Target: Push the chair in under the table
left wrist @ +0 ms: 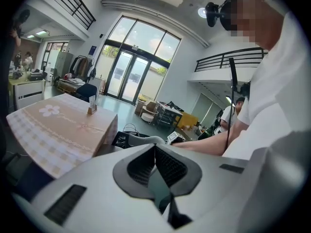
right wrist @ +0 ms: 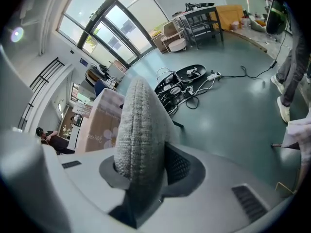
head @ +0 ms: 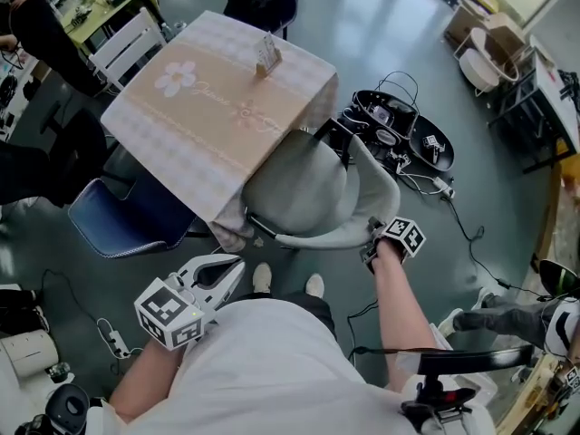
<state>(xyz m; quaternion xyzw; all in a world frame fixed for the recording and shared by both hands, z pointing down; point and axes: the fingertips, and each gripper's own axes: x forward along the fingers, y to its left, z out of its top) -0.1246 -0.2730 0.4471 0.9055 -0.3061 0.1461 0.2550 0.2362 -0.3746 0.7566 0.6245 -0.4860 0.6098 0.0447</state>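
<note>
One grey chair drawn up to the table

Table (head: 208, 107) with the chair (head: 308, 188) against its near edge; right tongs (head: 376, 243) grasping the backrest (right wrist: 138, 130) rim; left tongs (head: 217, 275) clenched on nothing, apart from the chair

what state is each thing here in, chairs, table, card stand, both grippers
grey chair: upright, seat mostly out from under the table
table: covered by a cloth
card stand: upright on the table
blue chair: seat partly under the table's edge
right gripper: shut on the grey chair's backrest edge
left gripper: shut, empty, clear of the chair
</note>
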